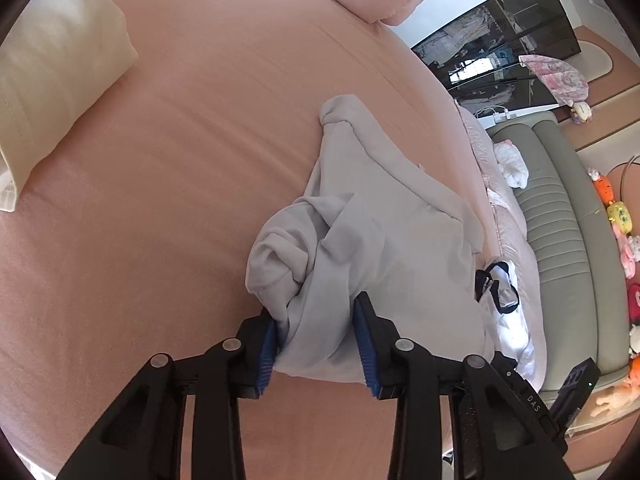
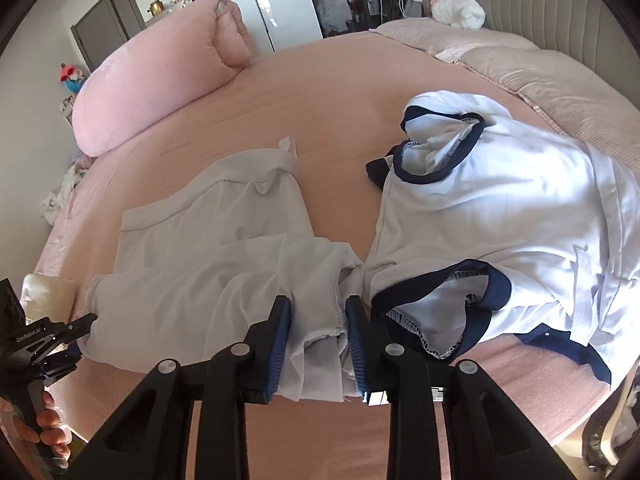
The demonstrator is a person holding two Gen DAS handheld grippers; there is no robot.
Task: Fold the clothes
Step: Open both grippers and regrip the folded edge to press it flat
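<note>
The pale grey garment (image 2: pixel 224 248) lies crumpled on the near part of the pink bed (image 2: pixel 340 92), not yet folded. Left gripper (image 1: pixel 316 340) and right gripper (image 2: pixel 318 344) each have fingers clamped on a bunch of its near edge. To its right, the white navy-trimmed shirt (image 2: pixel 500 200) waits, also unfolded.

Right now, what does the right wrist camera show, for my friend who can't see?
The right gripper pinches the edge of a pale grey garment lying on a pink bed. Beside it lies a white garment with navy trim.
</note>
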